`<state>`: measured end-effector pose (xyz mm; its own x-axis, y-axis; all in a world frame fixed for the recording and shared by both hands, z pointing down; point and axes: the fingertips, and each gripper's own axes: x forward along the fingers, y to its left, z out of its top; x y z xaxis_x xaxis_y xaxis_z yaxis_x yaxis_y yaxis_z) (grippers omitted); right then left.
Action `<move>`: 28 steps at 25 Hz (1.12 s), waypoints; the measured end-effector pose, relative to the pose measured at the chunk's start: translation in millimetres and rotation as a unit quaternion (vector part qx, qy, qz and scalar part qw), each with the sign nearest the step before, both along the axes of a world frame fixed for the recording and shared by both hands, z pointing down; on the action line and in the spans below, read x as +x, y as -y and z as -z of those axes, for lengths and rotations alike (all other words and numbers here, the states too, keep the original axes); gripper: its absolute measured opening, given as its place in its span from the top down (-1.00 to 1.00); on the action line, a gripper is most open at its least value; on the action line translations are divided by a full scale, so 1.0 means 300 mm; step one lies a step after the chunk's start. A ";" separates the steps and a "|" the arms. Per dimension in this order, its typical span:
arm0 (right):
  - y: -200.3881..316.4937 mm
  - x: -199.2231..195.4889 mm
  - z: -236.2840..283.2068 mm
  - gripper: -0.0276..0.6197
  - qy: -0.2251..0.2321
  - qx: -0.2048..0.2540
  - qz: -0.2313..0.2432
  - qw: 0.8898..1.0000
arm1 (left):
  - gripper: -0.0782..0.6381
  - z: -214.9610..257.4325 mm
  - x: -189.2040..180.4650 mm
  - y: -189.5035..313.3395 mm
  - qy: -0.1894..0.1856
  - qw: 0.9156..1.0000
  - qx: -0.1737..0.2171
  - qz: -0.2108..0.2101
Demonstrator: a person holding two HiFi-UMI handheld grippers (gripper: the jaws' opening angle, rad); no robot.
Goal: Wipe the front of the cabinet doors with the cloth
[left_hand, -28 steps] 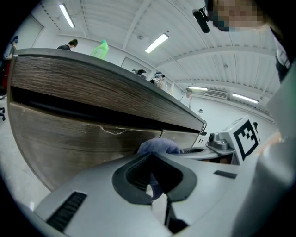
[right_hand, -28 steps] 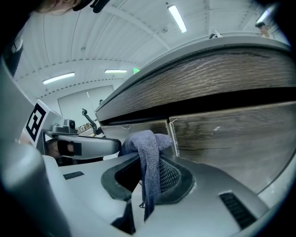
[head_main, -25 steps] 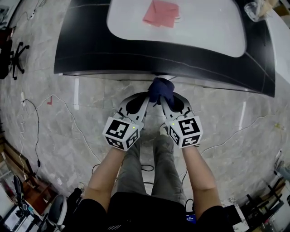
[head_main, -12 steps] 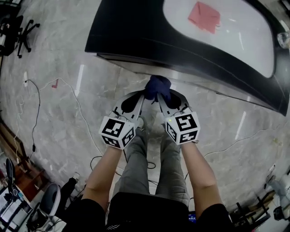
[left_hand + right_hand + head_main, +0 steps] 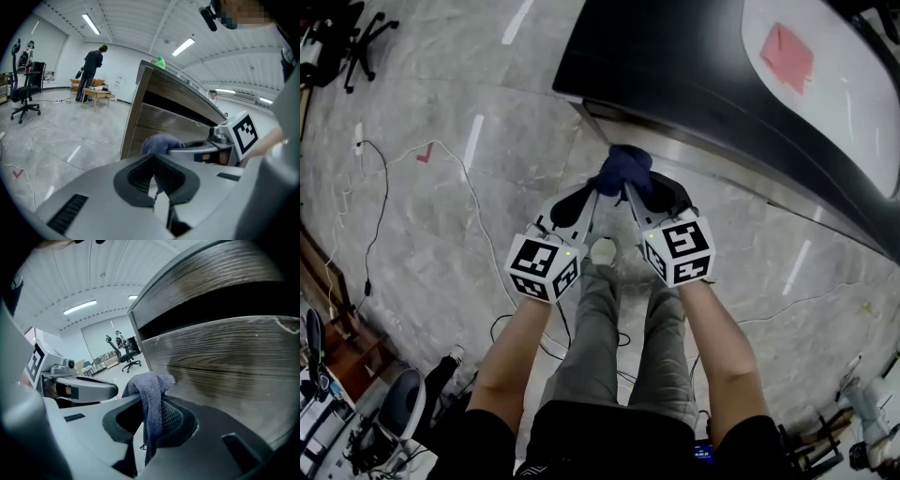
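Dark blue cloth (image 5: 624,172): pinched between the jaws of the right gripper (image 5: 631,194), bunched above them, just beside the wood-grain cabinet door (image 5: 225,366) near the cabinet's corner (contact not discernible). Left gripper (image 5: 597,197): jaws pressed together, tip alongside the cloth, over the grey marble floor (image 5: 441,225).

Dark blue cloth (image 5: 150,383), bunched, pinched in the right claw (image 5: 149,404) and the left claw (image 5: 154,158) alike. The wood-grain cabinet door (image 5: 225,362) stands upright just beyond the right claw.

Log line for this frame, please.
right gripper: shut on cloth | left gripper: shut, empty | cloth: by cabinet door, contact unclear
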<state>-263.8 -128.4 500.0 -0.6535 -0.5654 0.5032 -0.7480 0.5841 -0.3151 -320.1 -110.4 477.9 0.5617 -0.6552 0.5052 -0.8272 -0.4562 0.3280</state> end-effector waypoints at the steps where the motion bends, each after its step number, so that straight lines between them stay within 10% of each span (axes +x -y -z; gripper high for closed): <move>1: 0.012 -0.018 -0.003 0.70 -0.001 0.001 0.004 1.000 | 0.76 -0.008 -0.015 0.002 0.002 1.000 -0.001 -0.002; 13: 0.066 -0.026 -0.046 0.70 -0.032 0.014 0.015 0.999 | 0.76 -0.032 -0.042 0.045 0.005 1.000 0.005 -0.007; 28: -0.009 0.408 -0.043 0.70 -0.041 0.005 -0.068 0.997 | 0.76 -0.011 0.325 0.026 -0.008 0.997 0.005 -0.071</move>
